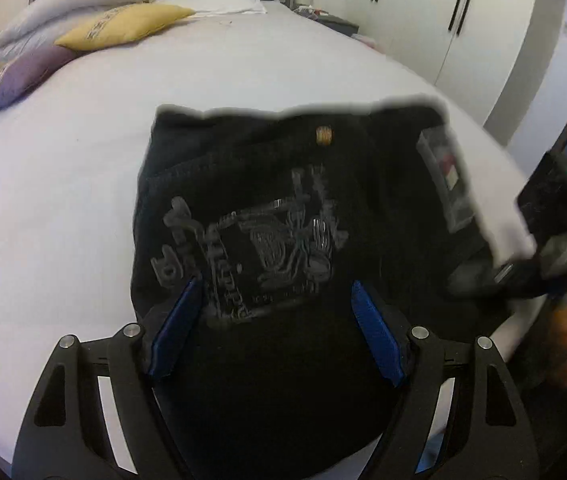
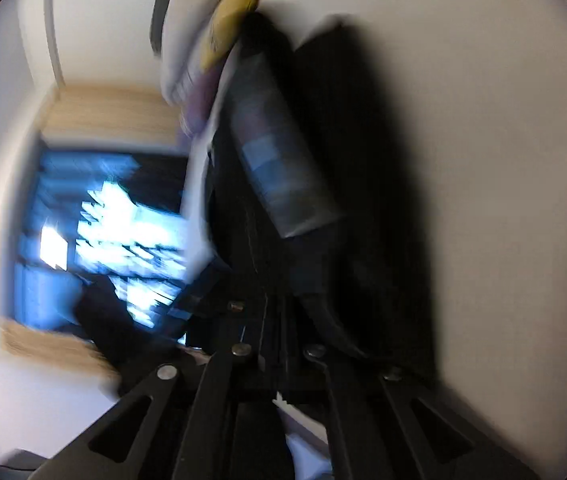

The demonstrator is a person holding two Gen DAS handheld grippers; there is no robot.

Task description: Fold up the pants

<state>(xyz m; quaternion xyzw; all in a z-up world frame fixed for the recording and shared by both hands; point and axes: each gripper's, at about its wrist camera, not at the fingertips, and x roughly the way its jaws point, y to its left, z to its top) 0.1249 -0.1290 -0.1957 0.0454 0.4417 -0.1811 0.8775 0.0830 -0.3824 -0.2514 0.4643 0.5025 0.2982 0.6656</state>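
Black pants [image 1: 267,216] with a grey print and a brass button lie folded on a white bed [image 1: 83,160]. My left gripper [image 1: 275,304] is open, its blue pads [image 1: 175,332] spread over the near part of the pants. My right gripper [image 1: 483,280] shows at the right edge of the left wrist view, at the pants' right side. In the blurred, tilted right wrist view its fingers stand close together [image 2: 279,320] on dark cloth [image 2: 347,200], the pants.
Yellow [image 1: 123,26], purple [image 1: 15,76] and white pillows lie at the bed's far left. White wardrobe doors [image 1: 443,20] stand at the right. A bright window [image 2: 103,232] shows in the right wrist view.
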